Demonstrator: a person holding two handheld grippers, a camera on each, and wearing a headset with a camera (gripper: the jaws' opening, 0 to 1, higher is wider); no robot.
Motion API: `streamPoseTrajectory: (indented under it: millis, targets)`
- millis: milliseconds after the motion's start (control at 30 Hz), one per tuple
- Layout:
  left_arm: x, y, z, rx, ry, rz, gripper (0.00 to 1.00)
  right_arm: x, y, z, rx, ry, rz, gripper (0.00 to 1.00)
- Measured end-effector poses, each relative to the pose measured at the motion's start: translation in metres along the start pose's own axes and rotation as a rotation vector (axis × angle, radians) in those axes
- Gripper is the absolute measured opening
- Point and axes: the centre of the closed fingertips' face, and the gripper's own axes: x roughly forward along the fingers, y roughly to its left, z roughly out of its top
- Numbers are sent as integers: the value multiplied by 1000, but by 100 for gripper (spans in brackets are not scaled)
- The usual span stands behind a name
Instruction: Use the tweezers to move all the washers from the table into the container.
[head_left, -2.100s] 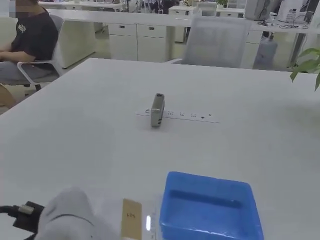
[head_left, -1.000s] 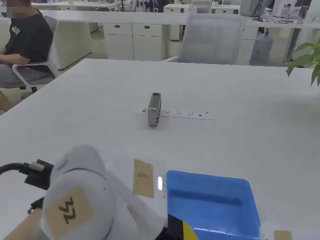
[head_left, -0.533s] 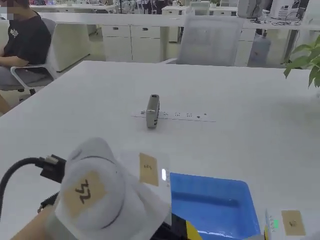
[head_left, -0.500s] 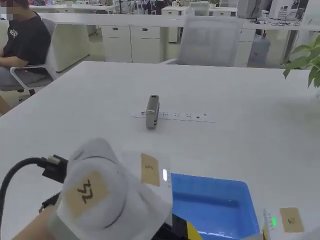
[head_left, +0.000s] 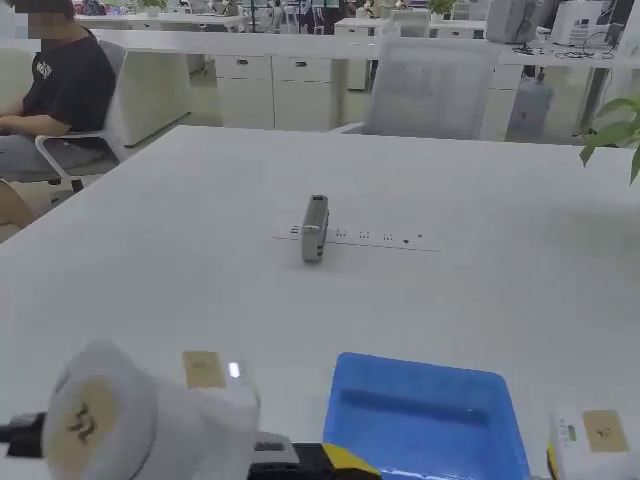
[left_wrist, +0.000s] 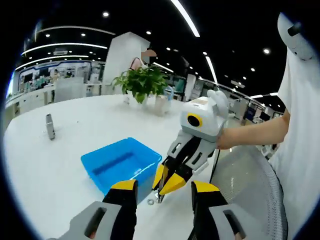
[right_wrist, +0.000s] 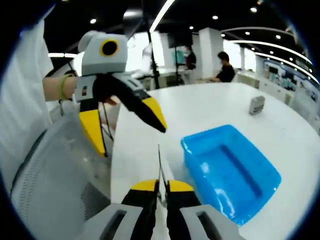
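The blue container (head_left: 430, 420) sits at the table's near edge. My left gripper (left_wrist: 165, 192) is open, nothing between its yellow-black fingers. Just beyond them a small washer (left_wrist: 150, 202) lies on the white table beside the blue container (left_wrist: 122, 160). My right gripper (left_wrist: 167, 184) comes in over it, shut on thin metal tweezers (left_wrist: 159, 196) whose tips hang close to the washer. In the right gripper view my right gripper (right_wrist: 161, 187) pinches the tweezers (right_wrist: 159, 165), which point at the table next to the container (right_wrist: 230, 165). The open left gripper (right_wrist: 131, 137) faces it.
A small grey device (head_left: 314, 228) stands on a power strip (head_left: 365, 236) at the table's middle. A person (head_left: 60, 80) sits at the far left, a chair (head_left: 430, 85) stands behind the table, and a plant (head_left: 612, 130) is at the right.
In the head view the left gripper's white body has dropped down and to the left, uncovering more of the container's near-left corner. The container and grey device stay put.
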Motion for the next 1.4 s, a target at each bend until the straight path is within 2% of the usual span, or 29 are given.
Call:
streamPoseTrajectory:
  millis: [167, 233, 333, 400, 433, 500, 567, 600, 667, 767, 833, 933, 1033, 1100, 1167, 1300, 1400]
  targets:
    - [-21, 0, 0, -70, -104, 130, 61, -8, -10, -2, 124, -58, -31, 2]
    - [-29, 1, -3, -59, -117, 195, 65, -10, -10, -2, 138, -65, -33, 2]
    - [-35, 0, -7, -49, -127, 255, 69, -16, -10, 1, 173, -87, -35, 2]
    - [-35, -6, -7, -39, -150, 250, 73, -21, -10, 4, 190, -103, -32, 2]
    - [-34, -9, -4, -48, -182, 247, 77, -23, -10, 6, 196, -110, -31, 2]
    - [-32, -9, 0, -56, -218, 268, 84, -29, -7, 14, 208, -137, -30, 2]
    - [-31, -9, 4, -19, -234, 279, 87, -34, -7, 20, 223, -158, -28, 2]
    - [-32, -4, 6, 21, -236, 313, 88, -38, -8, 23, 221, -167, -36, 2]
    - [-32, -3, 6, 43, -240, 326, 90, -43, -8, 28, 216, -180, -47, 2]
    - [-33, -3, 3, 32, -249, 328, 96, -53, -15, 39, 217, -215, -72, 2]
    - [-36, 2, 2, 20, -254, 347, 97, -60, -21, 46, 223, -245, -91, 2]
    - [-42, 5, 9, -18, -309, 359, 97, -67, -31, 53, 225, -270, -122, 2]
    - [-45, 6, 13, -19, -340, 368, 97, -70, -47, 54, 212, -270, -181, 3]
    - [-46, 7, 14, -21, -345, 373, 96, -71, -59, 53, 230, -280, -222, 3]
    - [-46, 8, 12, -26, -338, 379, 96, -70, -68, 52, 227, -276, -256, 3]
    - [-44, 8, 10, -19, -325, 377, 94, -62, -89, 37, 198, -206, -334, 3]
    - [-42, 7, 7, -5, -303, 378, 93, -55, -97, 32, 189, -190, -354, 3]
